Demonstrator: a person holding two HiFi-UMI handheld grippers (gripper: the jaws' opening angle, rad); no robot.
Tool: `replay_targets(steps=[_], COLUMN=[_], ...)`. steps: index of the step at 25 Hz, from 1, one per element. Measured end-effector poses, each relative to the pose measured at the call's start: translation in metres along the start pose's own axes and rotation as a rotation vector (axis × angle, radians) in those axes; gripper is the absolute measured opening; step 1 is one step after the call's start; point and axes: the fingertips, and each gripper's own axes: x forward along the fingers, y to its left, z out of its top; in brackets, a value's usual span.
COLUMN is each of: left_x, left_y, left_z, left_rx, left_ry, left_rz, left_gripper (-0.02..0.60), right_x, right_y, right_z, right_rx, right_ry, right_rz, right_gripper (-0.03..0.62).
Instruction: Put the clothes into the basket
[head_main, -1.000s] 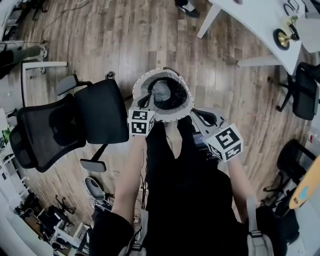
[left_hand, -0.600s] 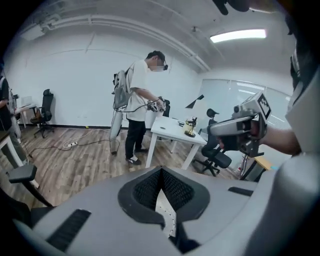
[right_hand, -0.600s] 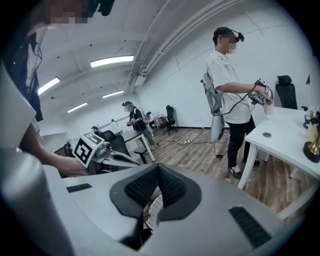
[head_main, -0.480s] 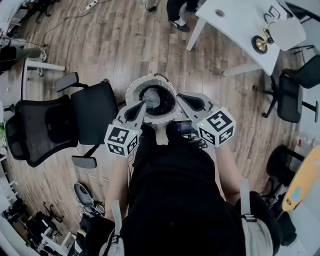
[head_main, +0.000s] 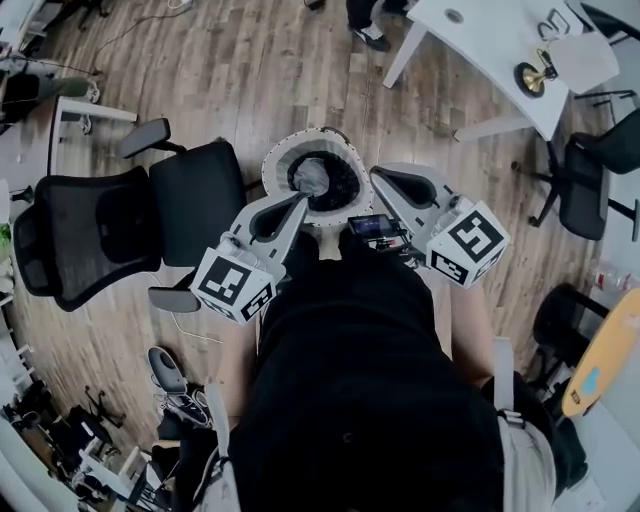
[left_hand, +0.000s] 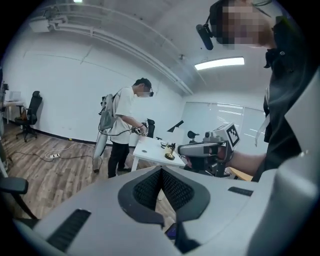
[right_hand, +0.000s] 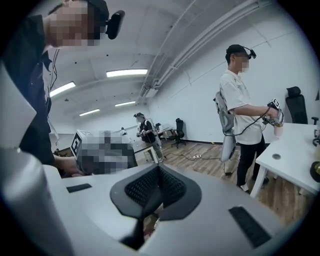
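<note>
The round white basket (head_main: 283, 150) stands on the wooden floor in front of me, with a grey garment (head_main: 312, 178) and a black garment (head_main: 347, 190) inside it. Both grippers hang high above it, close to my chest and pointing almost level. My left gripper (head_main: 300, 200) is shut, its dark pads (left_hand: 161, 185) meet and nothing is between them. My right gripper (head_main: 383, 178) is likewise shut and empty, with its pads (right_hand: 159, 186) pressed together. The left gripper view shows the right gripper (left_hand: 205, 150) beside it.
A black office chair (head_main: 150, 230) stands just left of the basket. A white table (head_main: 500, 50) and another dark chair (head_main: 590, 180) are at the far right. Another person (left_hand: 122, 125) works at that table (right_hand: 287, 145). Shoes (head_main: 165, 370) and cables lie at the lower left.
Both grippers have risen from the basket's rim toward my head and levelled out. They stayed shut and empty. The clothes lie in the basket as before.
</note>
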Motion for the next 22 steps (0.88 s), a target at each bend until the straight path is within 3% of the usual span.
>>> replay_targets(steps=[22], left_x=[-0.015], left_y=[0.004], left_z=[0.001], left_rx=[-0.021], left_ry=[-0.035], left_rz=[-0.004], left_gripper=[0.009], right_x=[0.004], right_y=[0.022], right_z=[-0.007], right_rx=[-0.014], right_ry=[0.011], right_rz=[-0.017], right_gripper=[0.015])
